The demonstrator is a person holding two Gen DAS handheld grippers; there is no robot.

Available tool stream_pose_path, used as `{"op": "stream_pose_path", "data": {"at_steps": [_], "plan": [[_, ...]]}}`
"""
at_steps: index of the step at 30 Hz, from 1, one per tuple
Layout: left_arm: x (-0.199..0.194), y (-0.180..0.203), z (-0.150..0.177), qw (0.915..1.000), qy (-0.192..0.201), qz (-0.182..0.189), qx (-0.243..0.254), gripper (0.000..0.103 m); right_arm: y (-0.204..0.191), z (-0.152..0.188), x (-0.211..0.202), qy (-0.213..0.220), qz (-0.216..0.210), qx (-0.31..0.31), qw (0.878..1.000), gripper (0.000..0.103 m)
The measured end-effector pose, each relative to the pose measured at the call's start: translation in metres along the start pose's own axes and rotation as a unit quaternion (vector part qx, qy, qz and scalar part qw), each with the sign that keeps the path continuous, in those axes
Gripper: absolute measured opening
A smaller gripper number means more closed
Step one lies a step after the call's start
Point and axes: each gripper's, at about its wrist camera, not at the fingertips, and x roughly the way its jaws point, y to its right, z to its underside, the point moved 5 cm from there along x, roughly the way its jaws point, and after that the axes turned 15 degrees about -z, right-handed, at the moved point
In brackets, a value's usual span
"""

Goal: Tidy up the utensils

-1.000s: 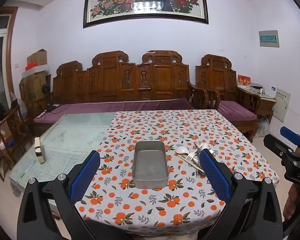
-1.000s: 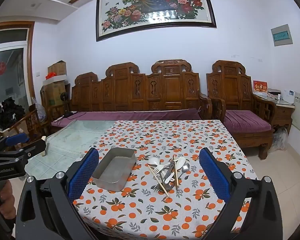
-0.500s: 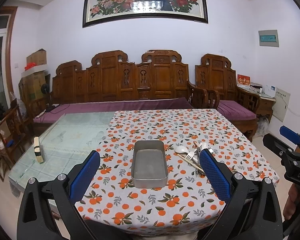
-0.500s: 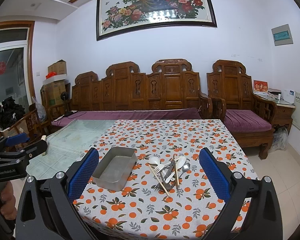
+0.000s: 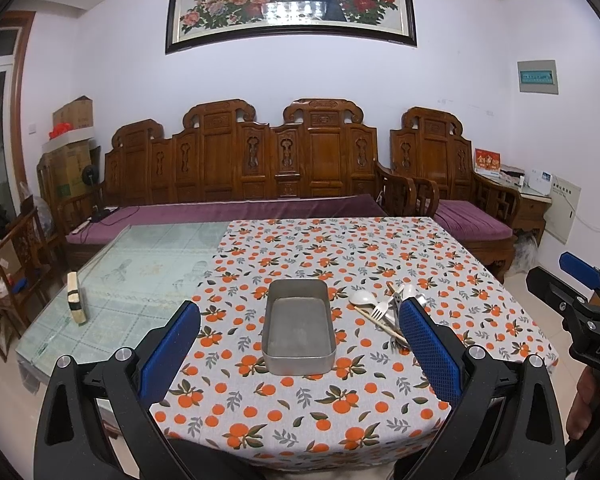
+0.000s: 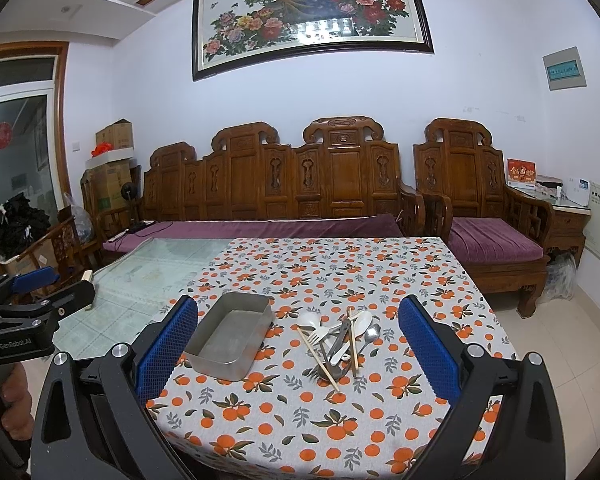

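Two grippers in view, both with fingers spread wide and holding nothing: left gripper (image 5: 300,344) hovering short of the table's near edge, right gripper (image 6: 298,340) likewise, each with two blue, diamond-textured pads (image 5: 430,350) on black plastic arms.

One rectangular metal tray (image 5: 299,331), dull grey, rounded corners, shallow walls, empty inside, resting on the tablecloth (image 5: 340,256) of white fabric printed with oranges and leaves. Just right of the tray, apart from it, one loose heap of utensils (image 6: 340,340). Counted in the right wrist view: two pale wooden chopsticks (image 6: 318,354), crossed over the heap; two white plastic spoons (image 6: 309,320), round-bowled; one white plastic fork (image 6: 316,336); one shiny metal spoon (image 6: 371,334); several dark metal pieces beneath, perhaps three, too tangled to count surely.

Left half of the table uncovered: one glass top (image 5: 140,272) over a pale green pattern, with one small cream block (image 5: 76,300) banded in black standing near its edge. Behind, one long carved wooden bench (image 5: 244,168) with purple cushion, one matching armchair (image 5: 460,184), one framed peacock-and-peony painting (image 5: 292,0).
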Motion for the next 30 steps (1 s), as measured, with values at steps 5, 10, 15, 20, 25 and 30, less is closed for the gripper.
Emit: {"op": "stream_pose_path", "data": {"at_steps": [5, 10, 15, 20, 25, 30], "plan": [[0.0003, -0.0011, -0.0005, 1.0, 0.002, 0.0, -0.001, 0.096, -0.0003, 0.0001, -0.0003, 0.0, 0.0, 0.0, 1.0, 0.1], [-0.0003, -0.002, -0.0009, 1.0, 0.002, 0.001, -0.001, 0.096, 0.0, 0.0001, -0.0008, 0.0, 0.0, 0.0, 1.0, 0.1], [-0.0005, -0.0015, -0.0011, 1.0, 0.003, 0.001, -0.001, 0.096, 0.0002, 0.0001, -0.0014, 0.0, 0.0, 0.001, 1.0, 0.1], [-0.0014, -0.0022, -0.0018, 1.0, 0.003, 0.002, -0.001, 0.096, 0.0002, 0.0, -0.0015, 0.0, 0.0, 0.001, 1.0, 0.1], [-0.002, -0.0016, -0.0011, 1.0, 0.004, 0.001, -0.001, 0.096, 0.0001, -0.0002, -0.0017, 0.001, 0.0, 0.001, 1.0, 0.1], [-0.0039, -0.0012, -0.0033, 1.0, 0.005, 0.002, -0.002, 0.096, 0.0001, -0.0004, -0.002, 0.0, 0.0, 0.001, 1.0, 0.1]]}}
